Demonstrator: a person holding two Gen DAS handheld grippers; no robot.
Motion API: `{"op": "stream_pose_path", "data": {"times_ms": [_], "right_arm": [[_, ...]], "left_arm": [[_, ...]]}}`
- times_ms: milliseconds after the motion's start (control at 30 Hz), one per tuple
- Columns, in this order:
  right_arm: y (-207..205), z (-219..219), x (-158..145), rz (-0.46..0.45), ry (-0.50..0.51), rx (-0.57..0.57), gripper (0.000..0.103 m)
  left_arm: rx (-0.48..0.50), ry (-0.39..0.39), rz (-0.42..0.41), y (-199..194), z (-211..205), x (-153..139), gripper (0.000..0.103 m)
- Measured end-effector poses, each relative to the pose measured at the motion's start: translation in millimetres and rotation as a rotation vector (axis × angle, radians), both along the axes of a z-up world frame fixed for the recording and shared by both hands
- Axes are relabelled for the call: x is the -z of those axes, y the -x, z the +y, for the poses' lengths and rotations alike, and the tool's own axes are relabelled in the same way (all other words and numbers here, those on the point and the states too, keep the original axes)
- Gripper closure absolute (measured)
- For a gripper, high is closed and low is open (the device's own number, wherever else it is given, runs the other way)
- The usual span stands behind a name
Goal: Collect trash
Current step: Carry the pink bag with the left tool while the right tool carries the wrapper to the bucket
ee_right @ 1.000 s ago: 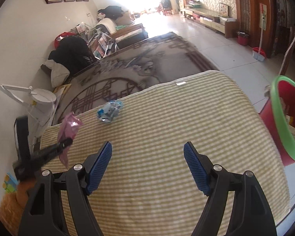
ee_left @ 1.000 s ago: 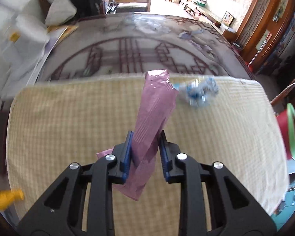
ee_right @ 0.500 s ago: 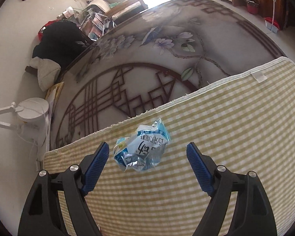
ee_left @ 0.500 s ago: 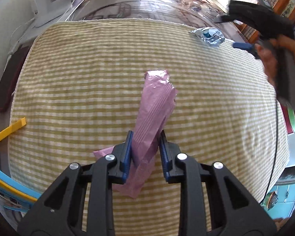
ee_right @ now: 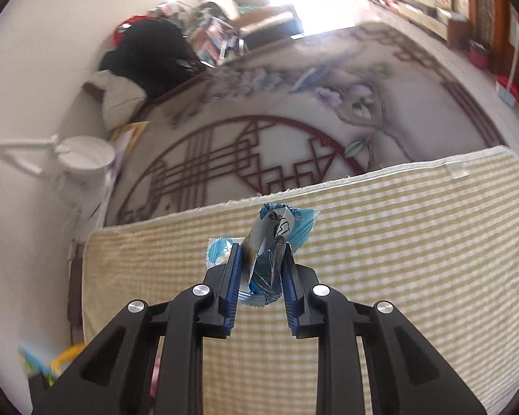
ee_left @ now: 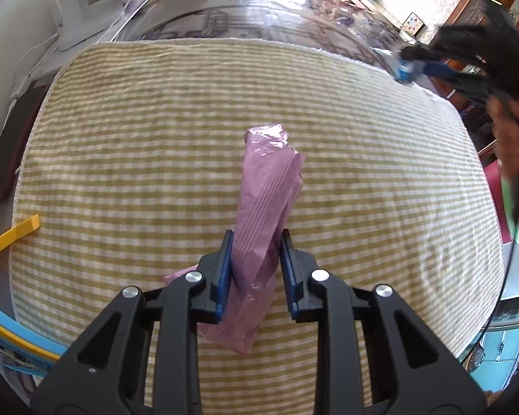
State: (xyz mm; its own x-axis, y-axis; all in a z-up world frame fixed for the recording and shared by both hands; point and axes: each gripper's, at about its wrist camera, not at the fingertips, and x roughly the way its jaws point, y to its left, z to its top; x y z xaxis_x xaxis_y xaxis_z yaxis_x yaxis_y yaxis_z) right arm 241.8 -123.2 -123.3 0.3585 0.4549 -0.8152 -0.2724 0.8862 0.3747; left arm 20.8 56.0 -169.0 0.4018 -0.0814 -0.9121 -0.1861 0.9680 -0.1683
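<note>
Currently left hand-held gripper (ee_left: 254,269) pinches the pink bag (ee_left: 264,207) mid-length: light, limp, slippery film. Right hand-held gripper (ee_right: 261,269) clamps the crumpled blue wrapper (ee_right: 276,238): crinkly, weightless; grip its bulk.

Bare checked cloth (ee_left: 363,180) surrounds both laden fingers (ee_left: 225,269).

I am in a home's living room: a checked cloth (ee_left: 155,138) covers the table, a big patterned rug (ee_right: 294,110) lies on the floor, framed pictures (ee_left: 413,24) lean by wooden cabinets, clothes (ee_right: 148,52) pile against the wall.
</note>
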Motion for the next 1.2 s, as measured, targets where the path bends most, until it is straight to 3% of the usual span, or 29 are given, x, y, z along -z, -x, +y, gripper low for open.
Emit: {"op": "stream_pose_path", "data": {"times_ms": [133,433,900,1200], "right_arm": [[43.5,-18.9,-23.7,-0.076,-0.011,-0.044,0.081],[115.1,-59.8,-50.3,-0.176,0.018,0.039,0.079],[149.5,-115.8,-66.4,-0.269,0.023,0.045,0.078],[156.8,-183.7,-74.7,-0.288,0.013,0.038,0.078]], "left_arm": [[0.011,0.009,-0.029,-10.1,-8.4,-10.0,0.078],[0.035,-0.003,-0.153,-31.1,-38.3,-54.4,0.078],[0.064,-0.061,-0.243,-26.0,-98.6,-87.5,0.078],[0.075,-0.07,-0.27,-25.2,-174.3,-101.9,0.078]]}}
